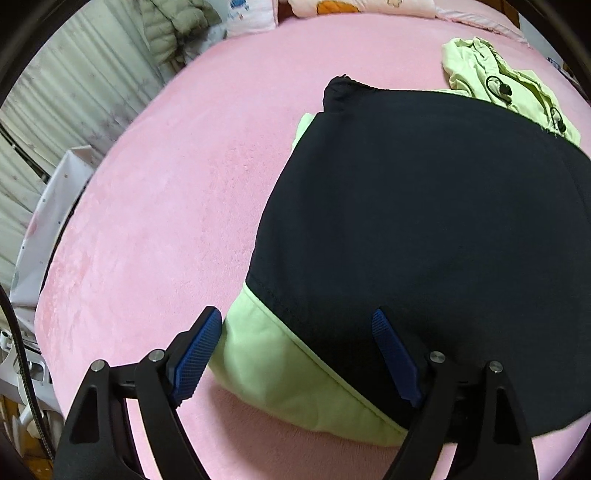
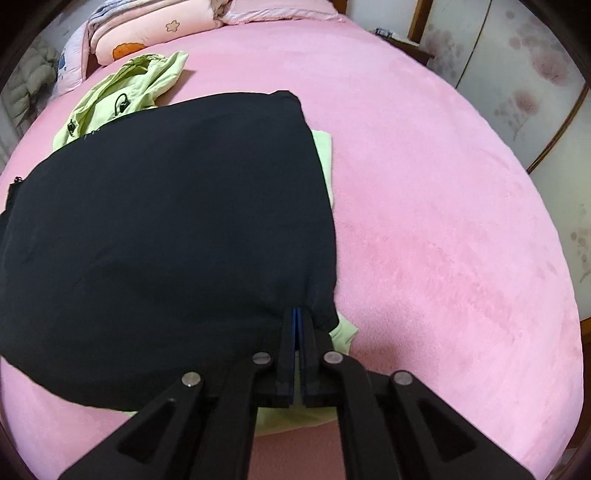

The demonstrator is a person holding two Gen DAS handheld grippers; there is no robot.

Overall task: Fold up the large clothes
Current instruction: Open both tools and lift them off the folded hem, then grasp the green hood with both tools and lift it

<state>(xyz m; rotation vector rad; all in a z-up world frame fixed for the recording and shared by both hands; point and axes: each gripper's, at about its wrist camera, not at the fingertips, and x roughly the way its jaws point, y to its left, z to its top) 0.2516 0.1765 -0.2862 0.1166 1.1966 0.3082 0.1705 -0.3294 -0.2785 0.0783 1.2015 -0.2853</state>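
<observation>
A large garment, black (image 1: pixel 424 221) on top with light green (image 1: pixel 280 376) showing beneath, lies flat on the pink bed (image 1: pixel 166 221). Its green hood (image 1: pixel 498 85) with black cords sticks out at the far end. My left gripper (image 1: pixel 295 314) hangs open over the near left corner, one blue pad above the pink cover, the other above the black fabric, and nothing is pinched. In the right wrist view the same black layer (image 2: pixel 166 221) fills the left half. My right gripper (image 2: pixel 297 314) is shut on its near right edge, where creases run into the fingertips, beside a green corner (image 2: pixel 343 332).
Pink pillows and a folded quilt (image 2: pixel 147 26) are stacked at the head of the bed. A grey puffy jacket (image 1: pixel 170 26) hangs by the wall on the left. A white stand (image 1: pixel 55 206) sits off the left edge. Flowered sliding doors (image 2: pixel 535 92) stand on the right.
</observation>
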